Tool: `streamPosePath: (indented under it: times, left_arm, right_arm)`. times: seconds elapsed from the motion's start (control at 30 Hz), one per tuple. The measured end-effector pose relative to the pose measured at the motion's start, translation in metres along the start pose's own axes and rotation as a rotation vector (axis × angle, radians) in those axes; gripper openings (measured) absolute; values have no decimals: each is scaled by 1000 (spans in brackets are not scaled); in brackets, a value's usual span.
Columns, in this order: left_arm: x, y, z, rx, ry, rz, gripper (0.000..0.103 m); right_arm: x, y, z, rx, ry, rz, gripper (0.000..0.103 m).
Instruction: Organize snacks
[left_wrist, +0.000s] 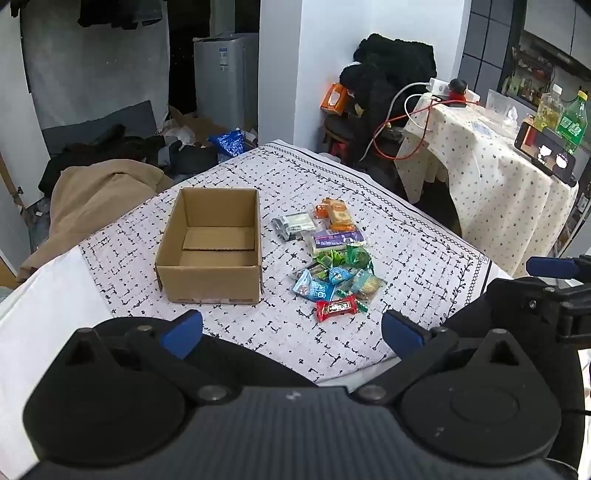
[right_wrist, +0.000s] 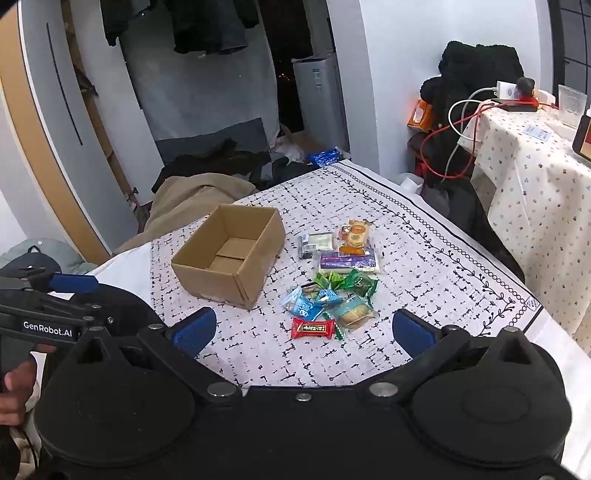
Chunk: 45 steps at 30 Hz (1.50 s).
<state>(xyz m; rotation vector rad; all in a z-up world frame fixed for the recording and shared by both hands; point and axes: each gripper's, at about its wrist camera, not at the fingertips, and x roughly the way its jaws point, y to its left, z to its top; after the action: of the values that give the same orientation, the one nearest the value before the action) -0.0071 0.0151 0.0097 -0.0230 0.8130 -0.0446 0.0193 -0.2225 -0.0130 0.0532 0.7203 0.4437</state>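
Two grippers—left gripper (left_wrist: 291, 328) and right gripper (right_wrist: 303, 330)—hover with fingers spread wide, grasping nothing. Snacks (left_wrist: 330, 254) lie heaped on the tablecloth (left_wrist: 406, 258) just beside the empty cardboard box (left_wrist: 212, 247), presumably their destination.

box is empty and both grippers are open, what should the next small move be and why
Probably lower the right gripper onto the red snack packet: it lies nearest, at the pile's edge, apart from most wrappers, and the open cardboard box beside it holds nothing yet.
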Motion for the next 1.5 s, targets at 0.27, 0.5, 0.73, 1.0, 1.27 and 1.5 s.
streamPosePath:
  times: [0.27,0.5,0.73,1.0,1.27,1.5]
  left_arm:
    - [-5,-4,-2,28,-11,3,103]
    - [-9,-6,0,35,-26,-1,103]
    - [-10,-7,-1,36,-29,-2,103]
    - [-10,-7,-2,39,-32,-2,103]
    - [-11,-8,-2,42,-33,-1,103]
    - [-10,-7,-1,39,-33,1,103]
  right_arm:
    - [-3,2,-1,-7,-12,6,103]
    - [-4,1,-2,-5,-13,7,103]
    - [-4,0,-3,-3,-14,6,103]
    - [-4,0,-4,-5,-19,5,103]
    - [-3,0,-4,-14,-18,6,103]
    - [-1,3,-5,-21,-12,0,103]
